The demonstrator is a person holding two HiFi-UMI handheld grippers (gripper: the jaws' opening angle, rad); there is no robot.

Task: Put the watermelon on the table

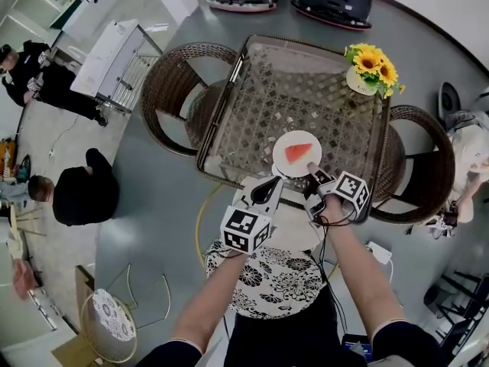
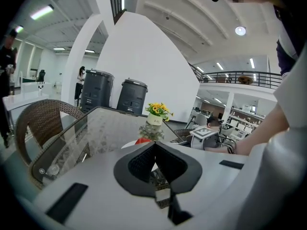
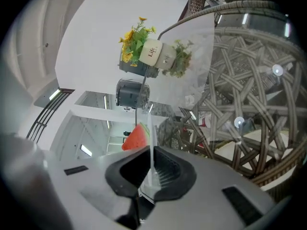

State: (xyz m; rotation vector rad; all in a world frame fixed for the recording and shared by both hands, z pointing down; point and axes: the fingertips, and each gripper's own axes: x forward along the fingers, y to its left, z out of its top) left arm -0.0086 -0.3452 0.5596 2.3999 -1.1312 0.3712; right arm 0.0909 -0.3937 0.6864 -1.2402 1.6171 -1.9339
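A red watermelon slice lies on a round white plate over the near edge of the glass-topped wicker table. My right gripper is shut on the plate's near rim. In the right gripper view the plate shows edge-on as a thin white line between the jaws, with the watermelon slice just left of it. My left gripper hovers at the table's front edge, left of the plate, shut with nothing in it. In the left gripper view the watermelon slice peeks from behind the jaw tips.
A white vase of yellow flowers stands at the table's far right corner. Wicker chairs flank the table at left and right. A floral stool is under me. People stand at far left.
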